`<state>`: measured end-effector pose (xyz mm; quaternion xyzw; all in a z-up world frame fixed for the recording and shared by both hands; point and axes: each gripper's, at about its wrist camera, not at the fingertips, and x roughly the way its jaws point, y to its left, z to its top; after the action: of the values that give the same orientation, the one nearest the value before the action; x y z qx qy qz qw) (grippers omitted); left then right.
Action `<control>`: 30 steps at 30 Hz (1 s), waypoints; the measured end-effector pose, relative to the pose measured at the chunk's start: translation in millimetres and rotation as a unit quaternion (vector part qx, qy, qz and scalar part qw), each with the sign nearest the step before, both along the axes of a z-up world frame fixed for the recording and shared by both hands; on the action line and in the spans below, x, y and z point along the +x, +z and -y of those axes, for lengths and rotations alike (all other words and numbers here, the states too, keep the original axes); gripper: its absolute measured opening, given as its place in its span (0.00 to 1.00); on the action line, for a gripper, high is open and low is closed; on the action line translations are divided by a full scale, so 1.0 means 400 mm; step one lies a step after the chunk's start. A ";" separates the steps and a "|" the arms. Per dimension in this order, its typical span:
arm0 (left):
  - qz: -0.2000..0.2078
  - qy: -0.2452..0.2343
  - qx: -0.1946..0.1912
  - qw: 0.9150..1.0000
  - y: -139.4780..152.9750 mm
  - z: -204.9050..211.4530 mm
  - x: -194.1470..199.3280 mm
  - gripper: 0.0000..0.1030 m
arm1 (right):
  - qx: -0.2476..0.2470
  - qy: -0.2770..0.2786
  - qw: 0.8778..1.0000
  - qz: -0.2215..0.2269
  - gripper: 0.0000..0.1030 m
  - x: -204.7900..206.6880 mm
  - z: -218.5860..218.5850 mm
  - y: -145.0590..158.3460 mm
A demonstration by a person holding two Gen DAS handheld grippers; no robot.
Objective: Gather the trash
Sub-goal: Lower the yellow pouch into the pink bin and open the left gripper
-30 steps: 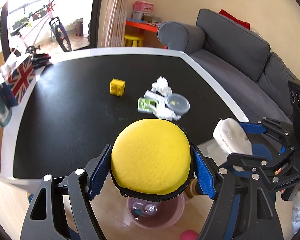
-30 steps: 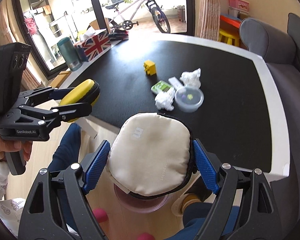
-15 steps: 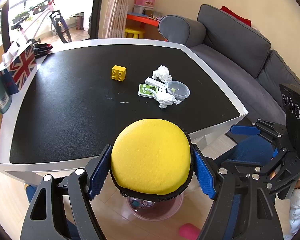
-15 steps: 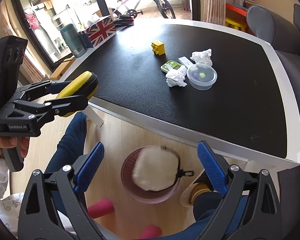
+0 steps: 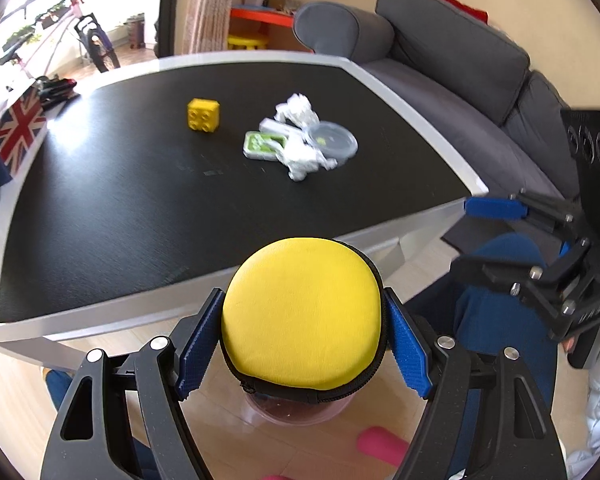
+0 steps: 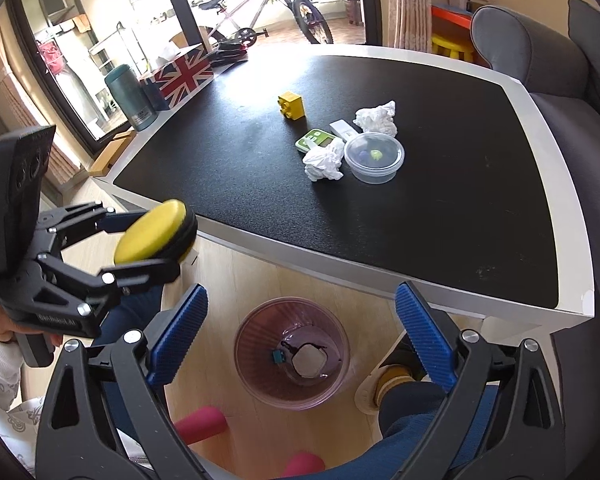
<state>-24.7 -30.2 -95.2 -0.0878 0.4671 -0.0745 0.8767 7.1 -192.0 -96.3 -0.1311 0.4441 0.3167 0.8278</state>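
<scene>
My left gripper (image 5: 302, 300) is shut on a round yellow zip case (image 5: 300, 316), held over the pink bin (image 5: 296, 414) on the floor. In the right wrist view the yellow case (image 6: 152, 232) hangs left of the table's edge. My right gripper (image 6: 300, 292) stands open and bare above the bin (image 6: 248, 344), where a beige case (image 6: 308, 360) lies at the bottom. On the black table (image 6: 420, 220) lie two crumpled tissues (image 6: 324, 160), (image 6: 376, 118), a clear lidded tub (image 6: 374, 156), a green packet (image 6: 314, 140) and a yellow brick (image 6: 291, 106).
A Union Jack tissue box (image 6: 184, 74) and a teal flask (image 6: 130, 98) stand at the table's far left edge. A grey sofa (image 5: 452, 52) runs along the right. A person's blue-trousered leg and slippered foot (image 6: 384, 380) sit beside the bin, with pink rolls (image 6: 200, 424) on the floor.
The right gripper's jaws opened and the beige case dropped into the bin. The left gripper sank with the yellow case, off the table's edge and over the bin.
</scene>
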 end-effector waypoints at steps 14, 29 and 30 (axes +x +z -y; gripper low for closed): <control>-0.013 -0.013 0.006 1.000 -0.016 0.032 0.013 0.88 | 0.010 -0.022 1.000 0.004 0.91 0.021 0.036 0.015; -0.004 0.010 0.007 1.000 -0.003 -0.001 0.010 0.92 | 0.013 -0.020 1.000 0.000 0.91 0.019 0.033 0.011; -0.004 0.011 0.007 1.000 -0.002 -0.002 0.010 0.92 | 0.013 -0.020 1.000 0.000 0.91 0.019 0.032 0.011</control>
<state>-20.5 -29.5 -95.9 -0.0871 0.4701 -0.0614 0.8762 14.8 -204.8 -92.0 -0.1111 0.4424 0.3059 0.8357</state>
